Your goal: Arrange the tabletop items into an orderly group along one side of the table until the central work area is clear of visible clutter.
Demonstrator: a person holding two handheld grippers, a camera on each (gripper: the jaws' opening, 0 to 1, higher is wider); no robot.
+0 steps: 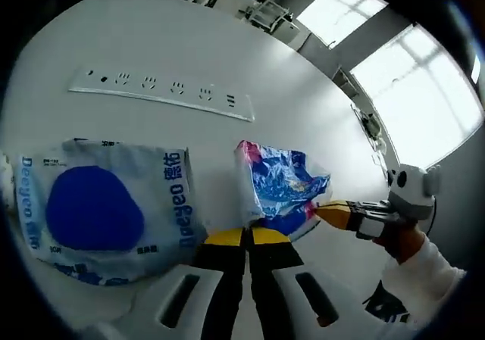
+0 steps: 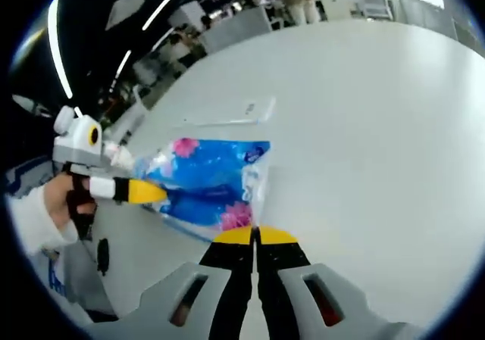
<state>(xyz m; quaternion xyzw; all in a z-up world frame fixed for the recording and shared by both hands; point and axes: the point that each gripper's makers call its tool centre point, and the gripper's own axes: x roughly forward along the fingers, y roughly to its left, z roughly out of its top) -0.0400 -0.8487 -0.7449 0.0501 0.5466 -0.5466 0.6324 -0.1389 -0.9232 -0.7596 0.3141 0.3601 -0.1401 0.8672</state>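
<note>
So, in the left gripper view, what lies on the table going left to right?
White Deeyeo pack with a blue oval → blue and pink plastic packet → right gripper, its yellow tips at that packet's edge.

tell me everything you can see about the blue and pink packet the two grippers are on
The blue and pink packet is a soft, glossy plastic pack, crinkled, printed blue with pink flower-like patches and white areas. It lies flat on the white table, beside a larger white and blue Deeyeo pack. The left gripper has its yellow-tipped jaws closed at one edge, and the right gripper is closed on the opposite edge, so both appear to pinch it. Any text on it is too small to read.
</note>
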